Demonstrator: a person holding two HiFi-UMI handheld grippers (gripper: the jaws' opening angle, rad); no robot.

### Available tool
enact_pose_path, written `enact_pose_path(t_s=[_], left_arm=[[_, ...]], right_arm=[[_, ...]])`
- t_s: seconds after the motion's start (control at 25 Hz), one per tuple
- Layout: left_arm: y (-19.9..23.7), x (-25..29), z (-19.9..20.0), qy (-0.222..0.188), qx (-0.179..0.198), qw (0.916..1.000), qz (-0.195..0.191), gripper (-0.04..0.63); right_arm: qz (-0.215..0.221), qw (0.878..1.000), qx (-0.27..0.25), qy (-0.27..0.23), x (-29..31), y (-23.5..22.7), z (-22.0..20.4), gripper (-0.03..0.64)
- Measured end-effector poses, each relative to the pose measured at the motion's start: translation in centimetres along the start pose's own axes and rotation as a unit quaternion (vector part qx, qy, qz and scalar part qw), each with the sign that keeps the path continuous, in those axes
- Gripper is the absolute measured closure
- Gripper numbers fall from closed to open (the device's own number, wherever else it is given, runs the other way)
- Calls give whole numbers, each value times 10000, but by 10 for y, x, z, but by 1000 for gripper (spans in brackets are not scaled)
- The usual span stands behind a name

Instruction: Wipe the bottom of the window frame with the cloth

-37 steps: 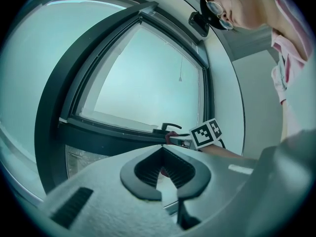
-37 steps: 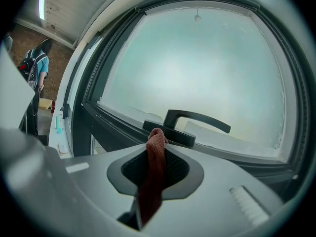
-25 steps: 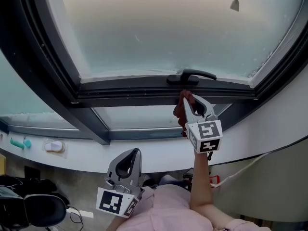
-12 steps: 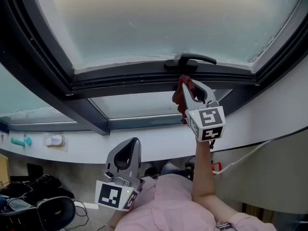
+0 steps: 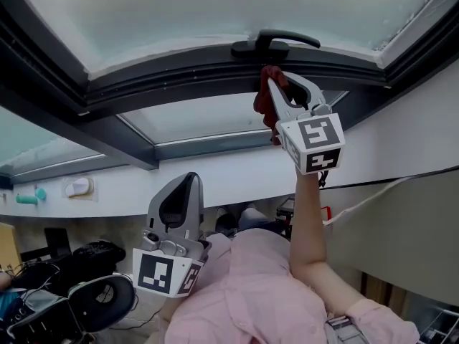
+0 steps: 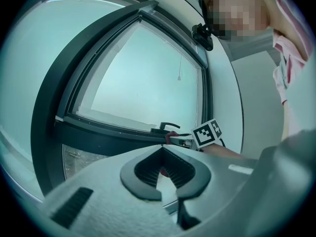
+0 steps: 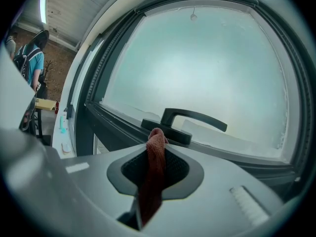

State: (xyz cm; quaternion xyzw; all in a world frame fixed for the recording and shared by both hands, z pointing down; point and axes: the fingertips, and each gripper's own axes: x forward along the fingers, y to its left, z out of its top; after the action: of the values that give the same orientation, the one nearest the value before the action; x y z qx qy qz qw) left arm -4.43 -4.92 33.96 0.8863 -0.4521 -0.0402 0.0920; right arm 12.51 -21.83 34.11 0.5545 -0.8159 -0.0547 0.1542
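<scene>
A dark red cloth [image 5: 266,97] hangs from my right gripper [image 5: 275,84], which is shut on it. The gripper is raised to the dark bottom rail of the window frame [image 5: 172,76], and the cloth's top end sits just below the black window handle [image 5: 269,43]. In the right gripper view the cloth [image 7: 154,167] sticks up between the jaws, right in front of the handle [image 7: 183,120]. My left gripper [image 5: 185,186] is held low near the person's chest, far from the frame, shut with nothing in it. From the left gripper view the right gripper [image 6: 183,139] shows at the rail.
A lower glass pane [image 5: 193,124] lies under the rail, with a dark mullion [image 5: 107,138] to its left. Small teal things [image 5: 29,198] and a white thing [image 5: 77,187] rest on the white sill. An office chair [image 5: 100,301] stands below. A pull cord [image 7: 193,16] hangs by the glass.
The head view has tilted, so the window sits higher in the picture. My right gripper stays under the handle with the cloth, slightly nearer the rail. The left gripper stays low.
</scene>
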Motion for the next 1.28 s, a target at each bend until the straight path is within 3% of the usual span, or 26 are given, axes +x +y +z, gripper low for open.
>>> enact_pose_path(t_s=[0.8, 1.28], left_arm=[[-53, 34, -6, 72, 25, 9999, -105, 595], [-63, 45, -15, 228, -63, 9997, 28, 595]], right_arm=[[160, 9998, -83, 50, -21, -55, -19, 561], [253, 9996, -92, 93, -33, -85, -31, 561]])
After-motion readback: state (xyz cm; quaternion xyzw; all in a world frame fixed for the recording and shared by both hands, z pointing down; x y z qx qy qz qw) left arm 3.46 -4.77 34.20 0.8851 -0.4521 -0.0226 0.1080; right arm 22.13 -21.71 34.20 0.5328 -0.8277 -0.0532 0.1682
